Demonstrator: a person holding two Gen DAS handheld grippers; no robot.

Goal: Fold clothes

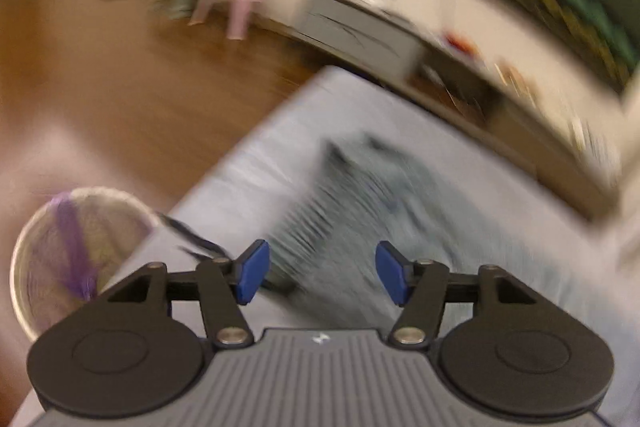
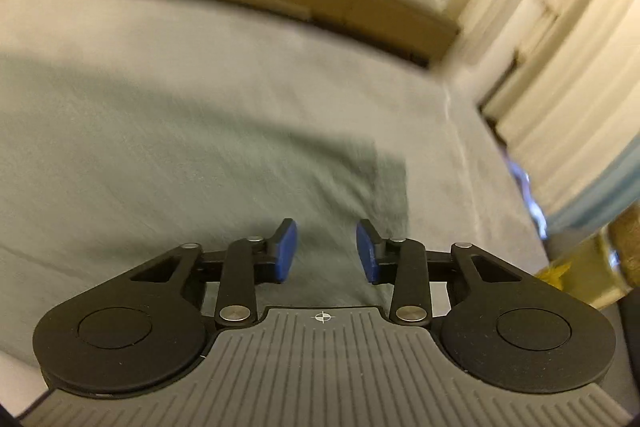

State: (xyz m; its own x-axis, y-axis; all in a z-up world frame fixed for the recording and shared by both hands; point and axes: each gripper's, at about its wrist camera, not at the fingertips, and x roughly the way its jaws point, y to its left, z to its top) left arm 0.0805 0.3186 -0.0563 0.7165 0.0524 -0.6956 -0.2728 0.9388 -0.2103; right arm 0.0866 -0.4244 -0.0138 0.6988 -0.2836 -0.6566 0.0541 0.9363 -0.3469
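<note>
jaws: both grippers parted, empty | left gripper (image 1: pixel 322 273) over blurred striped garment (image 1: pixel 360 195) | right gripper (image 2: pixel 326 251) above grey-green cloth (image 2: pixel 180 131)

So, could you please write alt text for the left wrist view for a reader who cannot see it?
The left gripper, its blue-padded jaws open and empty, hangs over a crumpled grey striped garment lying on a pale grey bed sheet. A round woven basket holding purple fabric stands on the brown wooden floor at left; the image is motion-blurred.
</note>
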